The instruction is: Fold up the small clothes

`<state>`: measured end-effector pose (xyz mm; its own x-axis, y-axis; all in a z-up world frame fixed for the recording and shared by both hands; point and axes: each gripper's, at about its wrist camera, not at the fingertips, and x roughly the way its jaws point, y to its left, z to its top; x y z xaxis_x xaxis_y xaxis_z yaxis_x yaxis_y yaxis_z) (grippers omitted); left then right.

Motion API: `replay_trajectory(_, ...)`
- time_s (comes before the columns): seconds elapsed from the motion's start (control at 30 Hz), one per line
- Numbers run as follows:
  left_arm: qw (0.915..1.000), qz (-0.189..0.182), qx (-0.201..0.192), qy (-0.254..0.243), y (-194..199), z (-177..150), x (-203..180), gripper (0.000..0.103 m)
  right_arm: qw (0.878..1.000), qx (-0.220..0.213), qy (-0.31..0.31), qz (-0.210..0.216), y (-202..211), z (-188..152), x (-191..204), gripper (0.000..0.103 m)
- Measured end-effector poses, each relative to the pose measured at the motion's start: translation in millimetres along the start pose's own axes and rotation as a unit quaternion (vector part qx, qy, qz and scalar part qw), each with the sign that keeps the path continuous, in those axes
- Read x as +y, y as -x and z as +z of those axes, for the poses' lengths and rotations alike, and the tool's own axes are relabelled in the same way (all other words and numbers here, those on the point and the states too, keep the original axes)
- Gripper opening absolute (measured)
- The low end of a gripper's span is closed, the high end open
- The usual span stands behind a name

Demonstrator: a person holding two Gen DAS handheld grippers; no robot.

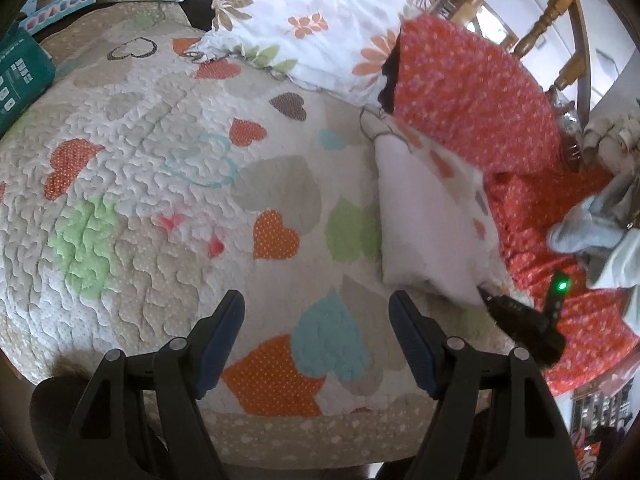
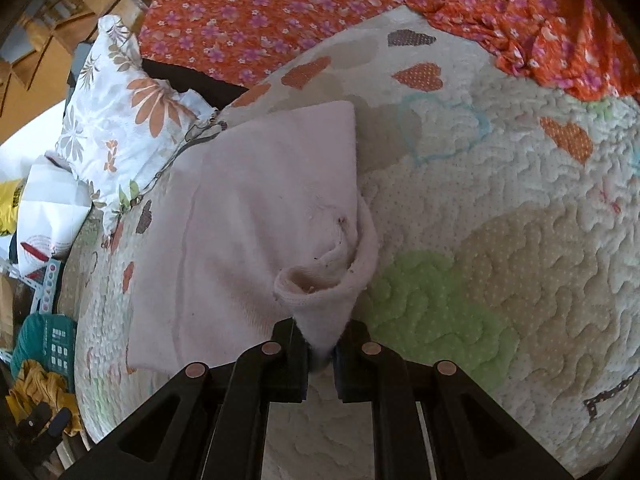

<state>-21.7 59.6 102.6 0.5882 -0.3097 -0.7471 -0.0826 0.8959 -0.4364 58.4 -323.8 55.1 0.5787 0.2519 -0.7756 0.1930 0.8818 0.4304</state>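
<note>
Presently the right gripper (image 2: 320, 350) is clamped on a rolled hem of the pale pink garment (image 2: 248, 216), which lies spread on the heart-patterned quilt (image 2: 500, 220) towards its pillow-side edge. The left gripper (image 1: 316, 336) hangs over bare quilt, jaws apart, nothing between them. Judgement: the knit is light, limp and clingy; a second hold belongs at the free corner opposite the pinch.

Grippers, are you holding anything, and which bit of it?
The right gripper pinches the pale pink knitted garment by a bunched corner at its ribbed edge. The left gripper is open and empty.
</note>
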Motion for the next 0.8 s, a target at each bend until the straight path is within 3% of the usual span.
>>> replay_trajectory(0.23, 0.9998, 0.009, 0.015, -0.010, -18.3, 4.5, 0.9, 0.074, 0.998, -0.041, 0.039, -0.031, 37.1, 1.3, 9.1, 0.020)
replay_trajectory(0.33, 0.9988, 0.009, 0.022, -0.041, -38.4, 15.3, -17.5, 0.074, 0.996, -0.054, 0.056, -0.045, 41.4, 8.5, 16.8, 0.028)
replay_trajectory(0.43, 0.9966, -0.015, 0.042, -0.070, -74.4, 35.7, -42.3, 0.078, 0.997, -0.051, 0.048, -0.044, 38.8, 12.6, 13.6, 0.029)
replay_trajectory(0.67, 0.9923, -0.053, 0.073, -0.085, -160.2, 92.5, -94.7, 0.079, 0.996, -0.059, 0.036, -0.058, 47.8, 14.7, -8.0, 0.039)
replay_trajectory(0.8, 0.9912, -0.038, 0.076, -0.102, -204.2, 118.4, -122.4, 0.079, 0.995, -0.063, 0.031, -0.076, 54.0, 16.9, -28.2, 0.041)
